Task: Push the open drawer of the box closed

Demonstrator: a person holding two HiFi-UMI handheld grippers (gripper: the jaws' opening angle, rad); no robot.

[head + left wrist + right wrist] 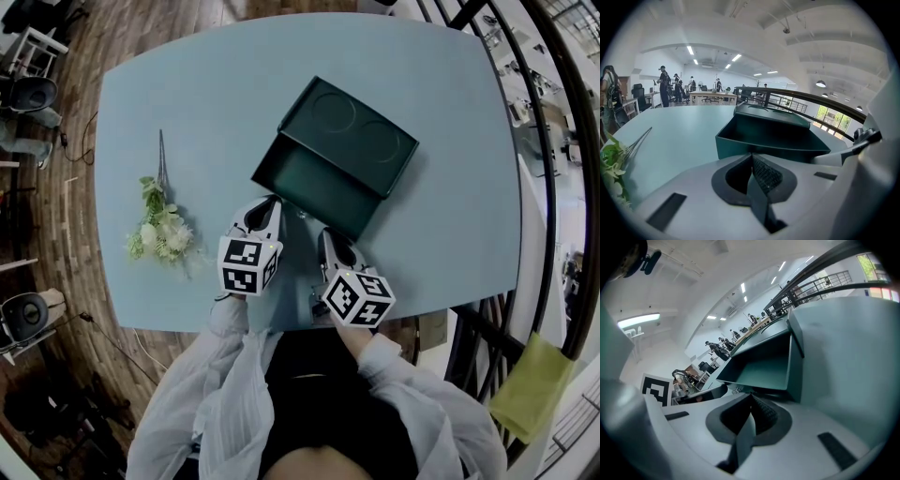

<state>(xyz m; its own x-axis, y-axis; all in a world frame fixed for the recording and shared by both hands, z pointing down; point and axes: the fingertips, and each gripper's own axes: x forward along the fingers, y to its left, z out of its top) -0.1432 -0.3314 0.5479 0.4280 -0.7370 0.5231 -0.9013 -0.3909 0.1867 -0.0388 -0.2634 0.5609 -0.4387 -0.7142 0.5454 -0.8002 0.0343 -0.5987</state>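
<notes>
Left claw [272,202] and right claw [327,234], both pinched together, empty; drawer [314,180] sits just ahead. Push its front evenly into the box [364,131].

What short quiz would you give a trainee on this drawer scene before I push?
1. True or false: the left tongs and the right tongs are both shut on nothing.
2. The drawer of the dark green rectangular box is: A) closed, B) open toward the person, C) taken out.
3. Fill in: in the head view, the white flower bunch with green leaves lies on the pale blue table to the box's ____.
Key: 1 true; 2 B; 3 left.
</notes>
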